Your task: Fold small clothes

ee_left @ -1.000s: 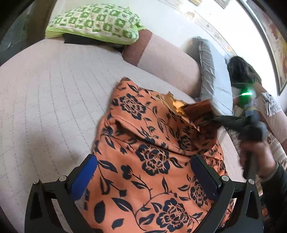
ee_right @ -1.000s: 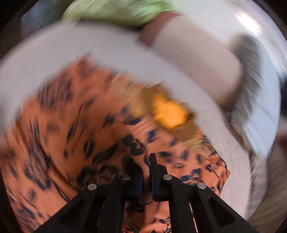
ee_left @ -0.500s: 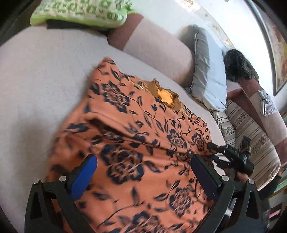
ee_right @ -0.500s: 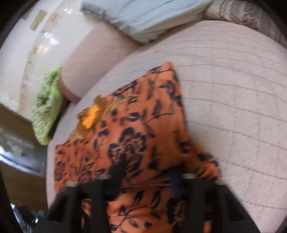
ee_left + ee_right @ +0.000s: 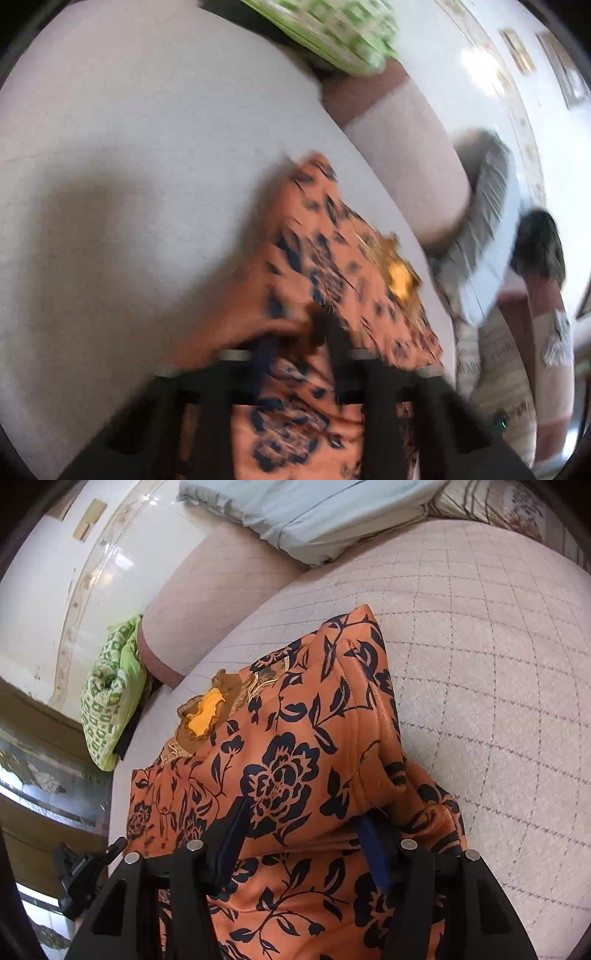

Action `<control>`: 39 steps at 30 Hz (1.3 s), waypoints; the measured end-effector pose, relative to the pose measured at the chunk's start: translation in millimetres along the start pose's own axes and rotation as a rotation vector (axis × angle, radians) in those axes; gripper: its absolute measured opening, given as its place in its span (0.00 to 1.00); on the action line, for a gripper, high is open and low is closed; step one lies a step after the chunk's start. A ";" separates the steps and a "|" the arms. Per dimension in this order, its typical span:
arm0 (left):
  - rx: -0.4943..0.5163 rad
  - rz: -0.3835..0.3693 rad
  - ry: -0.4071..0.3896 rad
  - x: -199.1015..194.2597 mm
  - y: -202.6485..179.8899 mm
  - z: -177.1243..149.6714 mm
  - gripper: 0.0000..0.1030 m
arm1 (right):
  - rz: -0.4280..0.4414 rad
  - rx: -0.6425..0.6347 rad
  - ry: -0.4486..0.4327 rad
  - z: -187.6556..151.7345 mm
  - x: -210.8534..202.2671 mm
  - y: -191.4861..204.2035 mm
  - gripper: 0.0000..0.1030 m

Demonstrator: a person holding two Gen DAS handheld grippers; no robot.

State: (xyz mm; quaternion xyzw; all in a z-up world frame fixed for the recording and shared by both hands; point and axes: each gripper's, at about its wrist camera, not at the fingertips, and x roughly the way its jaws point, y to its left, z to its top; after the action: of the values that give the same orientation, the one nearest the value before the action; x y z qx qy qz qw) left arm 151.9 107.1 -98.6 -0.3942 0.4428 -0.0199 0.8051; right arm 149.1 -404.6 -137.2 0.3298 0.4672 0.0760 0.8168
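Observation:
An orange garment with dark blue flowers (image 5: 295,746) lies on a pale quilted bed (image 5: 498,646), its gold-trimmed neckline (image 5: 207,716) toward the far side. My right gripper (image 5: 303,830) is open, its fingers straddling a raised fold of the cloth. In the blurred left wrist view the garment (image 5: 332,258) lies ahead. My left gripper (image 5: 299,339) has its fingers close together with orange cloth bunched between them.
A green patterned pillow (image 5: 110,694) and a pale blue pillow (image 5: 314,513) lie at the head of the bed beside a pink bolster (image 5: 207,590). The bare bedcover (image 5: 147,166) lies to the left of the garment. The left gripper shows at the lower left of the right wrist view (image 5: 85,871).
My left gripper has gone from wide open to nearly shut on the cloth. My right gripper has opened from shut and settled over a fold at the garment's right side.

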 end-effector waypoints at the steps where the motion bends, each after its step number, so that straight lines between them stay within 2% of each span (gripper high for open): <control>1: -0.024 0.004 -0.028 -4.8 6.0 2.1 0.11 | -0.018 -0.021 0.004 1.5 0.9 3.5 0.40; 2: -0.037 0.010 -0.049 -8.4 10.4 3.9 0.11 | -0.033 -0.043 0.003 3.0 0.8 7.6 0.28; 3: -0.041 0.017 -0.072 -11.1 15.2 4.4 0.11 | -0.052 -0.078 -0.007 4.7 -0.2 15.1 0.25; 5: -0.034 0.052 -0.071 -5.6 22.6 2.2 0.11 | -0.053 -0.113 -0.033 5.9 -2.9 24.4 0.25; 6: -0.062 0.067 -0.041 4.4 32.5 -0.1 0.11 | -0.075 -0.106 -0.037 4.8 -0.4 23.6 0.25; 8: -0.055 0.053 -0.046 5.9 35.3 -1.7 0.12 | -0.135 -0.031 0.014 1.8 17.6 3.1 0.28; 9: -0.018 0.056 -0.048 2.1 29.9 -1.8 0.13 | -0.106 0.010 0.024 0.9 21.5 -8.1 0.27; 10: 0.001 0.054 -0.043 -0.1 26.4 -1.7 0.17 | -0.067 0.030 -0.009 0.9 14.4 -12.2 0.28; 12: 0.022 0.056 -0.021 -2.1 19.9 -2.4 0.28 | -0.089 -0.008 -0.028 3.8 2.6 -6.3 0.35; 14: 0.042 0.048 -0.006 -9.5 15.5 -5.6 0.49 | -0.107 -0.044 -0.038 8.3 -5.8 -0.3 0.38; 15: 0.059 0.049 -0.008 -16.6 11.6 -10.2 0.53 | -0.101 -0.050 -0.033 11.8 -8.4 1.5 0.54; 16: 0.075 0.056 -0.014 -23.9 8.4 -11.9 0.57 | -0.092 -0.052 -0.026 16.6 -9.4 2.9 0.61; 18: 0.148 0.070 -0.041 -39.1 -0.2 -22.6 0.57 | -0.098 -0.095 -0.039 24.9 -9.1 8.2 0.61; 22: 0.260 0.080 -0.108 -58.0 -14.8 -32.8 0.59 | -0.124 -0.199 0.060 37.6 20.9 18.6 0.61; 23: 0.304 0.095 -0.129 -56.4 -22.8 -31.6 0.64 | -0.148 -0.236 0.072 38.8 28.2 21.1 0.60; 24: 0.328 0.109 -0.132 -52.7 -27.2 -30.0 0.65 | -0.171 -0.266 0.079 39.5 32.6 23.2 0.47; 25: 0.355 0.125 -0.130 -45.7 -33.4 -26.2 0.66 | -0.216 -0.302 0.075 39.6 34.7 27.4 0.23; 26: 0.371 0.129 -0.130 -40.1 -37.3 -22.9 0.66 | -0.277 -0.343 0.074 39.4 35.2 32.7 0.19; 27: 0.388 0.140 -0.133 -32.6 -42.5 -18.5 0.65 | -0.305 -0.372 0.073 39.7 33.6 37.8 0.12; 28: 0.409 0.162 -0.140 -26.0 -46.4 -14.9 0.66 | -0.323 -0.395 0.062 39.9 29.8 42.8 0.08; 30: 0.462 0.199 -0.127 -7.7 -51.3 -10.0 0.66 | -0.386 -0.492 -0.003 39.6 16.9 62.7 0.07; 32: 0.460 0.243 -0.099 11.4 -45.9 -7.1 0.66 | -0.452 -0.577 -0.097 42.1 4.5 79.9 0.05; 34: 0.471 0.339 -0.045 36.4 -35.3 -7.0 0.66 | -0.499 -0.591 -0.159 49.3 3.2 81.5 0.05; 36: 0.516 0.378 -0.069 37.9 -38.5 -10.4 0.66 | -0.513 -0.542 -0.082 60.0 29.0 61.3 0.07; 37: 0.519 0.361 -0.061 34.7 -40.4 -10.9 0.67 | -0.506 -0.461 -0.004 64.3 43.7 40.3 0.07; 38: 0.522 0.335 -0.059 30.1 -41.5 -11.0 0.69 | -0.457 -0.383 0.033 66.4 43.5 27.3 0.08; 39: 0.530 0.322 -0.062 26.0 -43.1 -11.5 0.69 | -0.361 -0.310 0.013 66.5 32.3 18.6 0.11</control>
State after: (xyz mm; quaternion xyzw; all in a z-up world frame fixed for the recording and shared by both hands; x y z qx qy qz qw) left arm 173.0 60.5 -92.0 -0.0958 0.4540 0.0050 0.8858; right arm 224.4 -407.4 -125.9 0.1112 0.5064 0.0016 0.8551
